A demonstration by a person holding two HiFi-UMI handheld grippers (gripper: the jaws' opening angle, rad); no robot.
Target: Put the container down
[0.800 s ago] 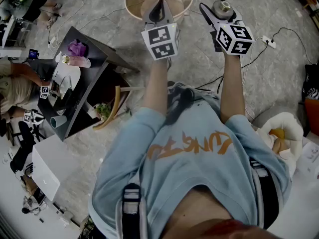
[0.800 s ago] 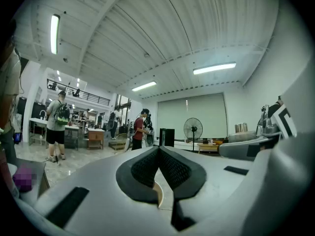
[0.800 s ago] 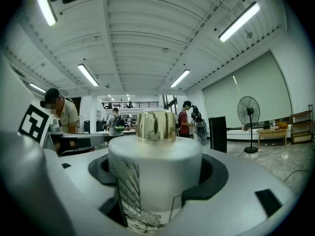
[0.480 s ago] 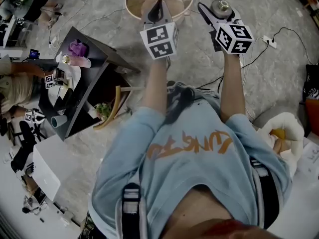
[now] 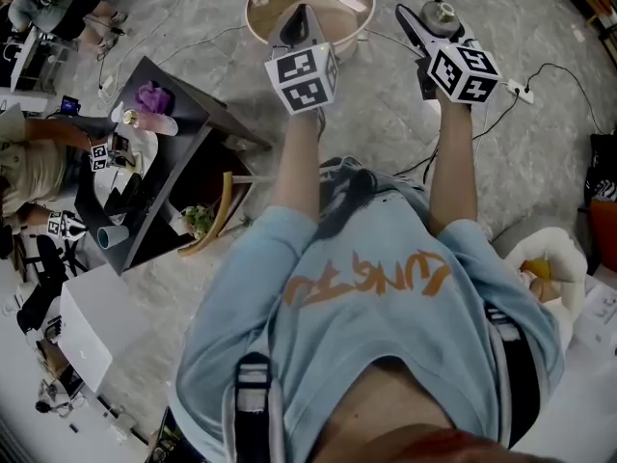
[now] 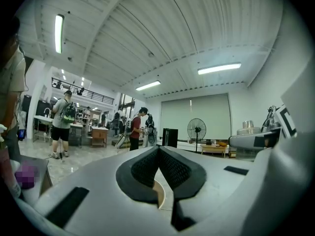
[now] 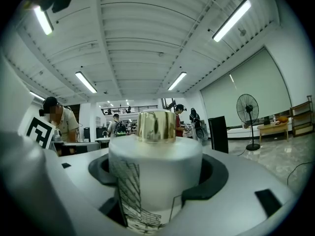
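Note:
The container (image 7: 155, 181) is a white cylinder with a black line drawing on its side and a shiny gold cap (image 7: 156, 127). My right gripper (image 7: 157, 171) is shut on it, its dark pads hugging both sides. In the head view the container (image 5: 442, 10) is held upright in the right gripper (image 5: 436, 17), above the stone floor and just right of a round wooden table (image 5: 258, 22). The left gripper (image 5: 297, 25) hovers over that table's near edge. In the left gripper view its black pads meet at the tip, and the left gripper (image 6: 158, 150) holds nothing.
A dark low table (image 5: 183, 123) with a purple item and a pink bottle stands to the left, a person (image 5: 24, 167) seated beside it. Cables and a white power strip (image 5: 518, 87) lie on the floor at the right. A white cushion (image 5: 554, 258) sits lower right.
Both grippers stay held out ahead of me. The right gripper and its container have drifted slightly right; the left has edged slightly up and left.

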